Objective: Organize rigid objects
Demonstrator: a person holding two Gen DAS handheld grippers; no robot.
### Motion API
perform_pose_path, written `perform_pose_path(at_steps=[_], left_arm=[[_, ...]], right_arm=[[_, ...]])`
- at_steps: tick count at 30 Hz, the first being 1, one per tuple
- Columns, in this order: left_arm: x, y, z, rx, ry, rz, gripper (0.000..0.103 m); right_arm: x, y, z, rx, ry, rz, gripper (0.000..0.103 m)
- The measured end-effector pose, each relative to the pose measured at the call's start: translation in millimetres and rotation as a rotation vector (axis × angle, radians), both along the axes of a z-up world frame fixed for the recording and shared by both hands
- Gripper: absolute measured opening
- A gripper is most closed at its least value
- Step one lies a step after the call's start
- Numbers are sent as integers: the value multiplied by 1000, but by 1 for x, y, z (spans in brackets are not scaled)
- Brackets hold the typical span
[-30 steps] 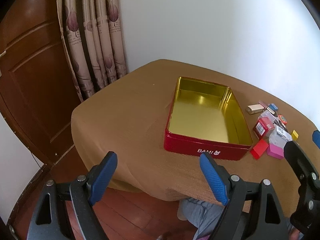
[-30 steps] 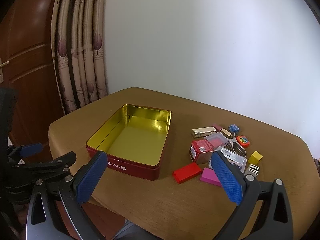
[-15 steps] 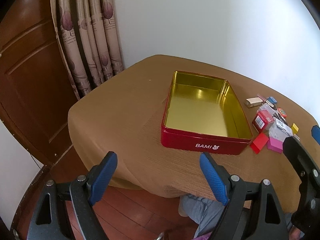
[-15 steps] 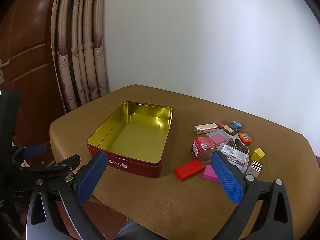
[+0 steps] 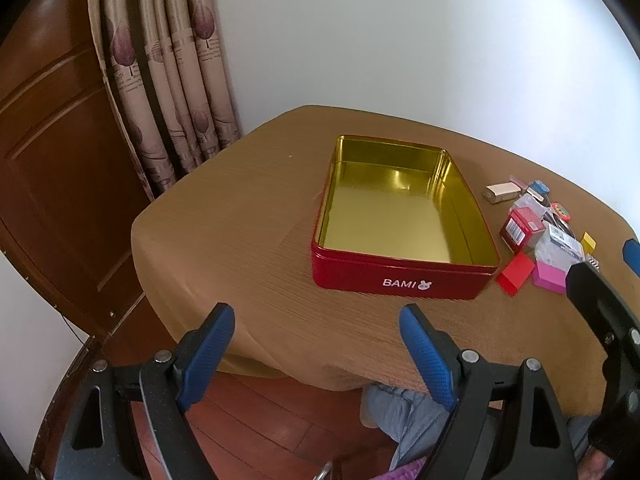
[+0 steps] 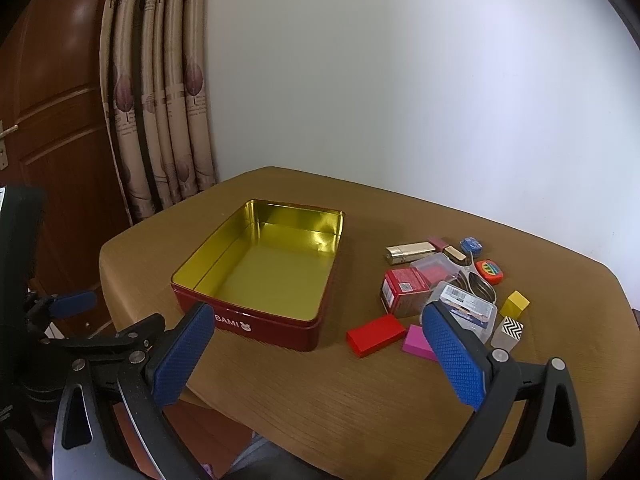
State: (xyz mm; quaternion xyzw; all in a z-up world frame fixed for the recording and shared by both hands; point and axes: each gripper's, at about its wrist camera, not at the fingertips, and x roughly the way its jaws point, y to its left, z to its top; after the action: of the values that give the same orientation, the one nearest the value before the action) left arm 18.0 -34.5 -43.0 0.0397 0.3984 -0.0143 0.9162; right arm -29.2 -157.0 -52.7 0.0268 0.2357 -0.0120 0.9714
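Note:
An empty red BAMI tin with a gold inside stands open on the brown table; it also shows in the right wrist view. To its right lies a cluster of small rigid objects: a red flat block, a pink block, a red box, a clear plastic case, a gold lighter, a yellow cube. My left gripper is open and empty at the table's near edge. My right gripper is open and empty, in front of the tin and the cluster.
The table has a rounded near-left corner with wooden floor below. A curtain and a wooden door stand at the left. A white wall runs behind the table. A person's leg shows under the table edge.
Both views have shifted a little: the tin sits slightly lower and more central in the left wrist view, and the table appears a little nearer in the right wrist view. Both grippers stay open.

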Motion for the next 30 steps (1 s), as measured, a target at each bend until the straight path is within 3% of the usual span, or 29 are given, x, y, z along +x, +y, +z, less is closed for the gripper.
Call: perform_pose_path(at_steps=[8,15,18,22,27,30], left_arm=[[-7,-23,-8,51,25,-86,87],[-22,-69,-13,93,56,-239,87],[-21,-90,-14,76,76,-299,87],[-13,-127,-10,121,58,-375,87],[10,-171,-10,134,36,-564,87],[27,-193,-24,200,44,-626,87]], right_arm=[[-24,-41,-16,-4,31,-63,103],[-63,-135,-39,5,96,-268,103],[-74,-182,-52,52,134,-370,103],[-85,-229,-67,146,169,-449,103],[-86,-254,-80,179,178,-458,103],[-86,-260,-86,187,200,-440,103]])
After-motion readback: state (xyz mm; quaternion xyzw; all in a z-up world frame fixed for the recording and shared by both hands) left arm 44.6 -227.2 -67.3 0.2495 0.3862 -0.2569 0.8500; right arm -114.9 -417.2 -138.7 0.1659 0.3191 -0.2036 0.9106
